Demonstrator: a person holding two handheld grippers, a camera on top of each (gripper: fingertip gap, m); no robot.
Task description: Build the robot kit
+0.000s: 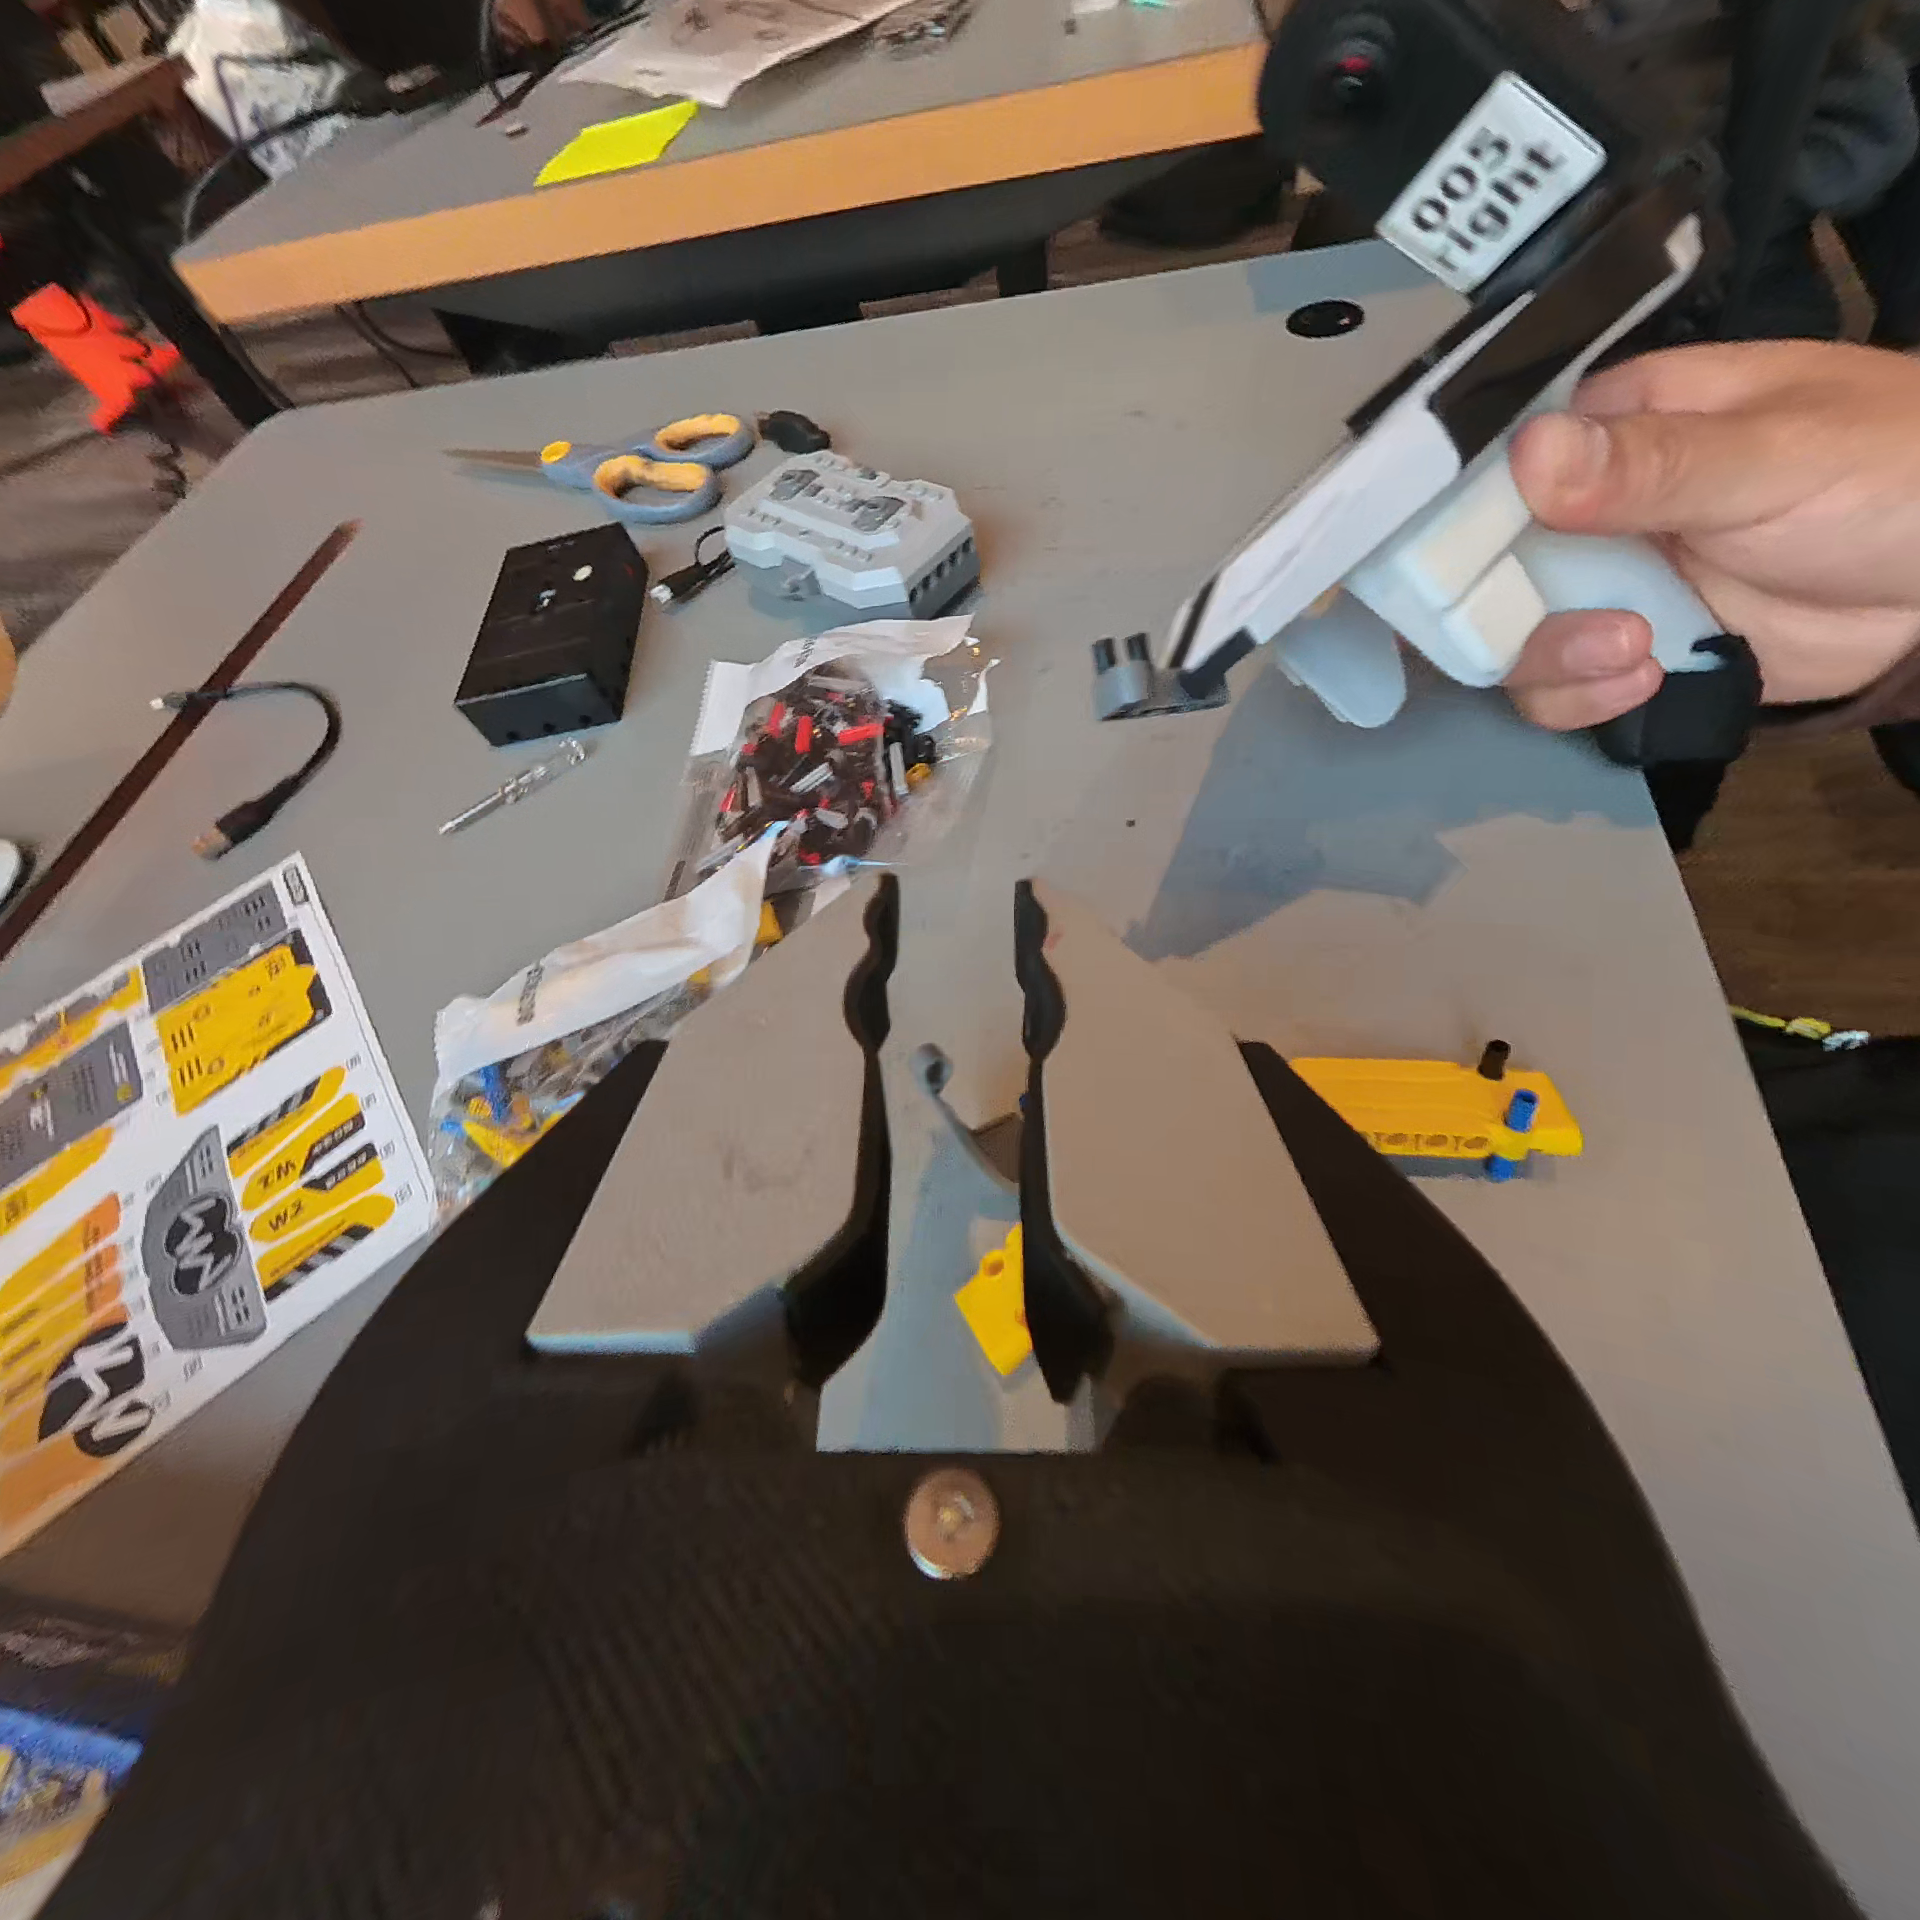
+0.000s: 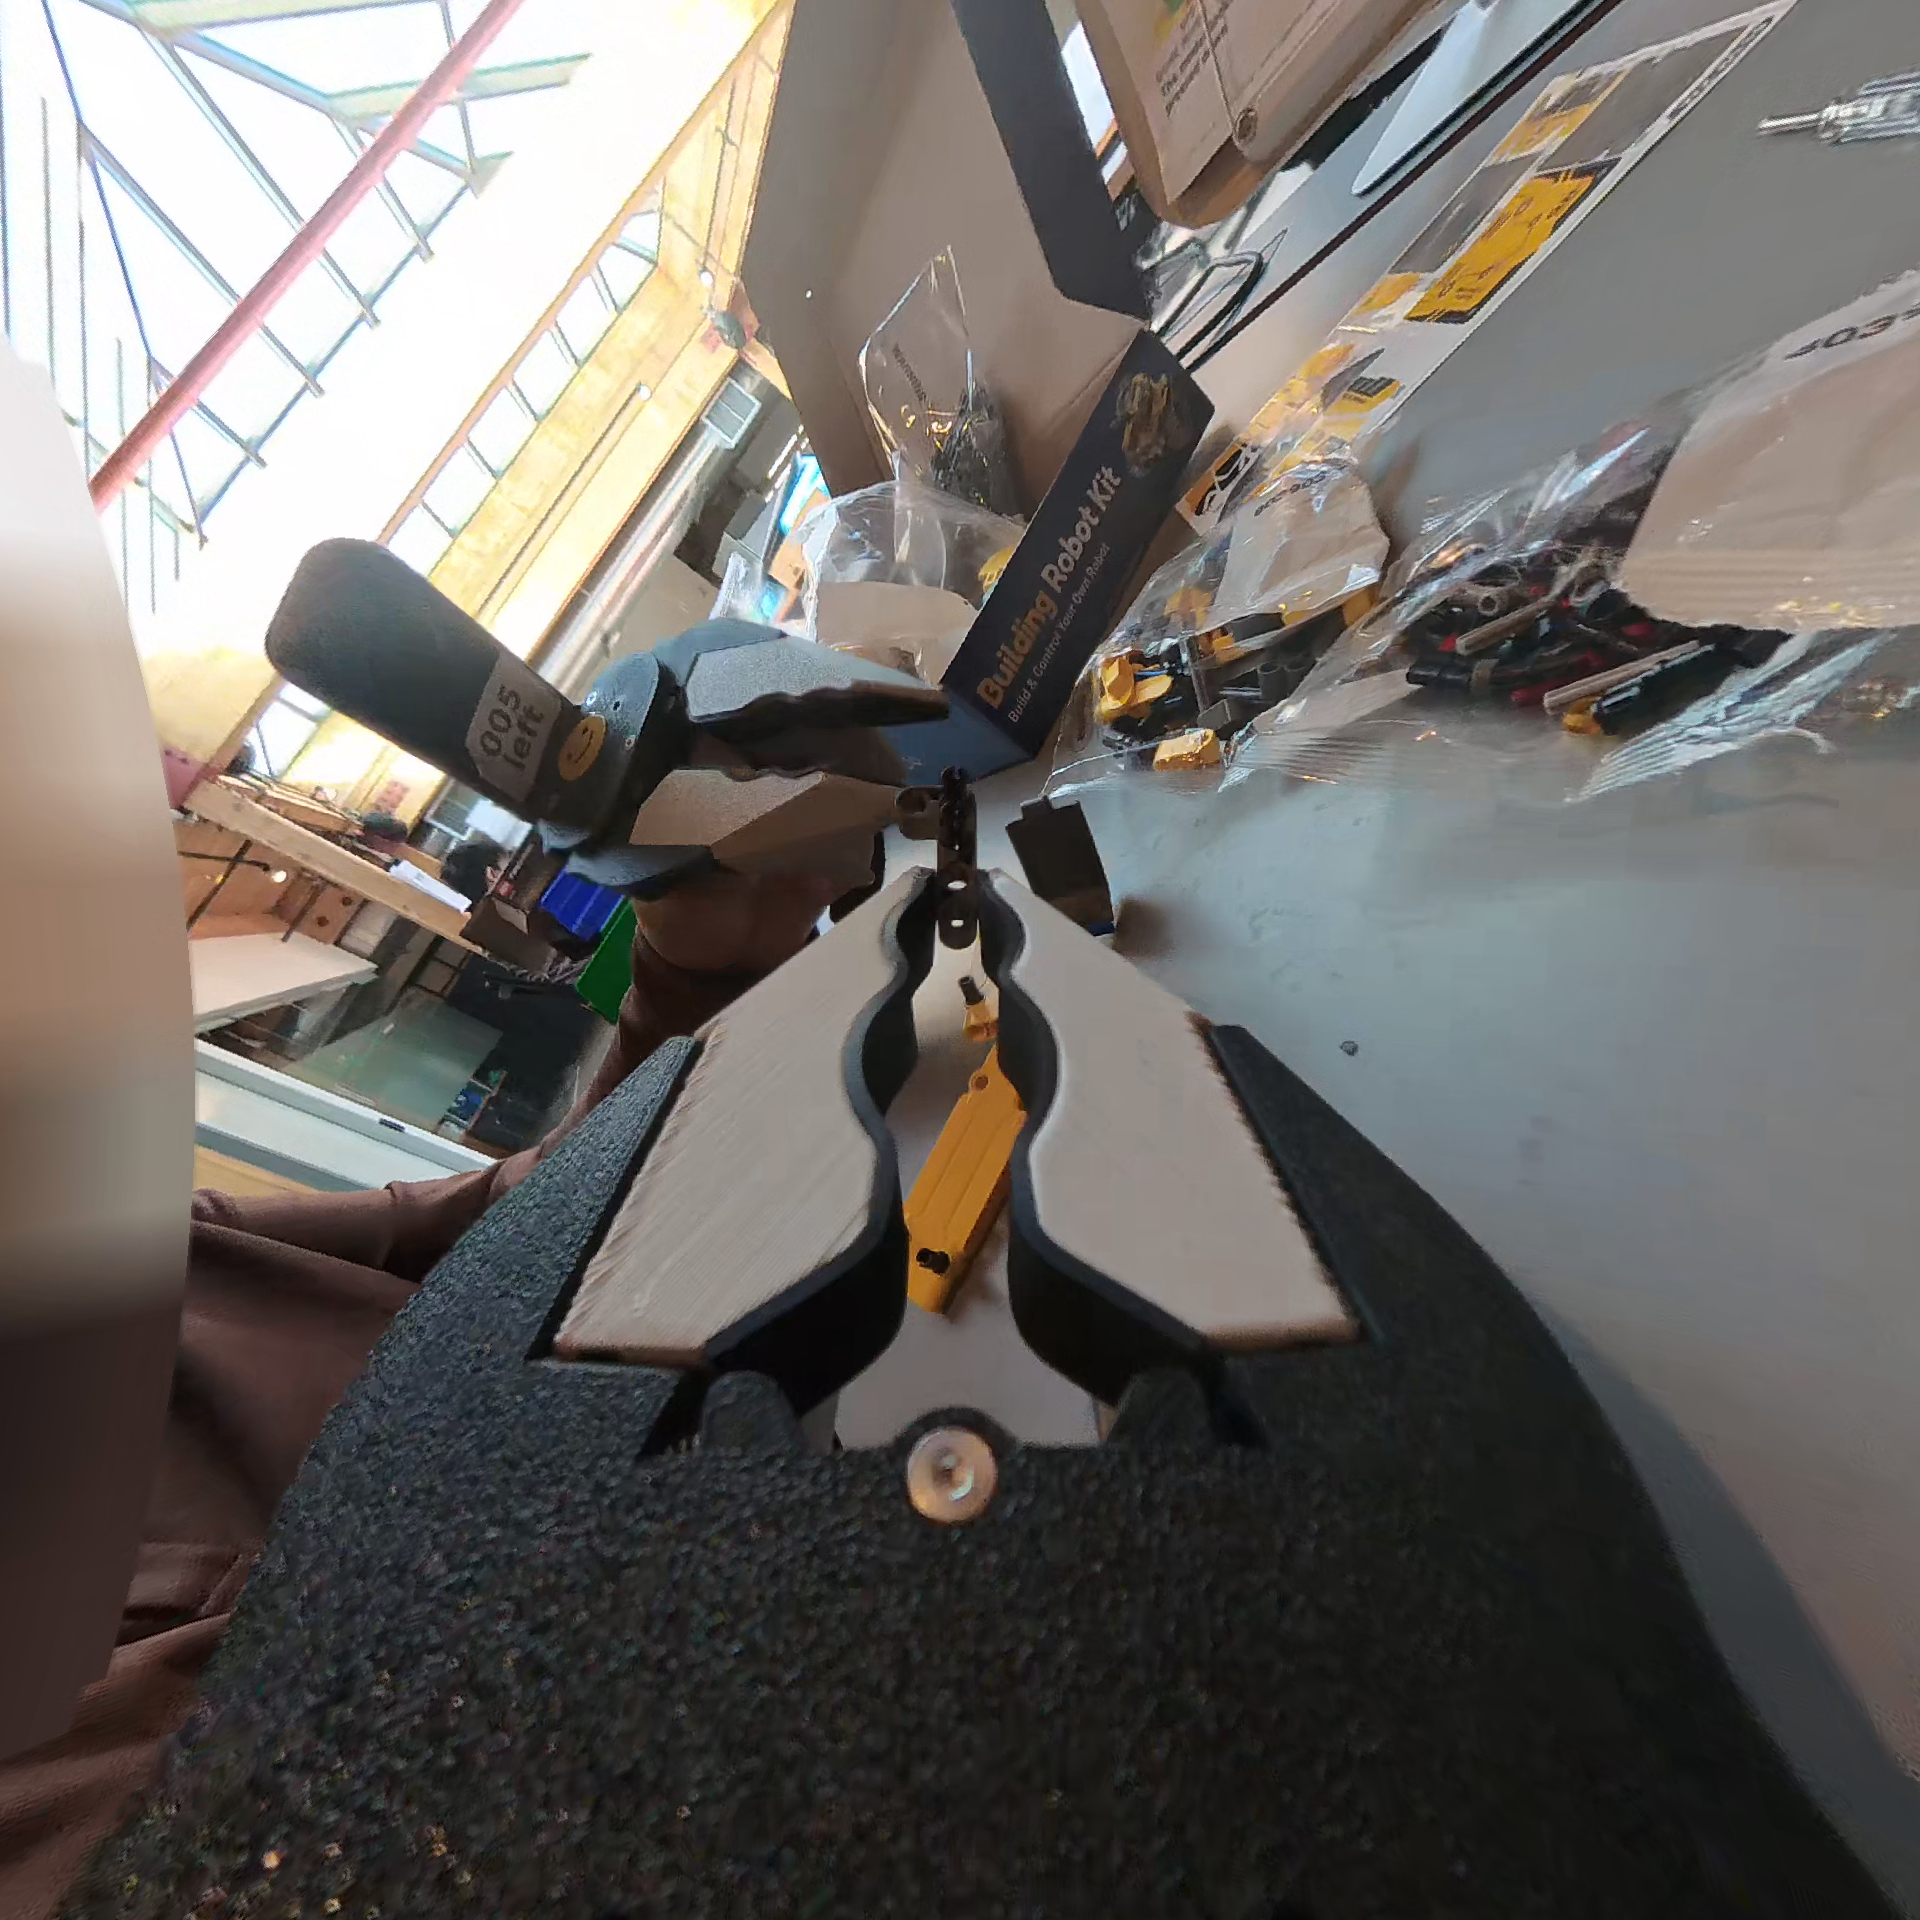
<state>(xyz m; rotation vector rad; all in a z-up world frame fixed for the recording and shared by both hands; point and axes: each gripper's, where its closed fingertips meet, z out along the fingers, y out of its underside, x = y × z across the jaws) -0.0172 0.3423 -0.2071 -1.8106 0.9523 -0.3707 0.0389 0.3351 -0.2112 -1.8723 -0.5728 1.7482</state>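
My left gripper [image 1: 953, 896] is open and hovers low over the grey table [image 1: 1299, 997]. A small yellow brick [image 1: 987, 1299] and a small grey connector [image 1: 930, 1065] show between its fingers and look untouched. My right gripper [image 2: 954, 891] is shut on a dark grey holed brick [image 2: 951, 862]. In the left wrist view a hand holds this gripper [image 1: 1195, 670] at the upper right, with the grey brick [image 1: 1127, 675] at the table surface. A yellow beam [image 1: 1434, 1112] with blue and black pins lies at the right, and shows under the right fingers [image 2: 956, 1174]. The left gripper [image 2: 904, 753] sits just beyond the held brick.
Scissors [image 1: 655, 468], a grey hub [image 1: 852, 540], a black box [image 1: 556, 634], a cable [image 1: 260, 769] and a screwdriver [image 1: 509, 784] lie at the back left. Bags of parts [image 1: 831, 758], a sticker sheet [image 1: 177, 1143] and a kit box [image 2: 1081, 561] are nearby. The table edge [image 1: 1745, 1195] runs along the right. There is about 6 centimetres between the tips of the two grippers. Both grippers' tips are roughly 20 centimetres from the grey hub [image 1: 852, 540].
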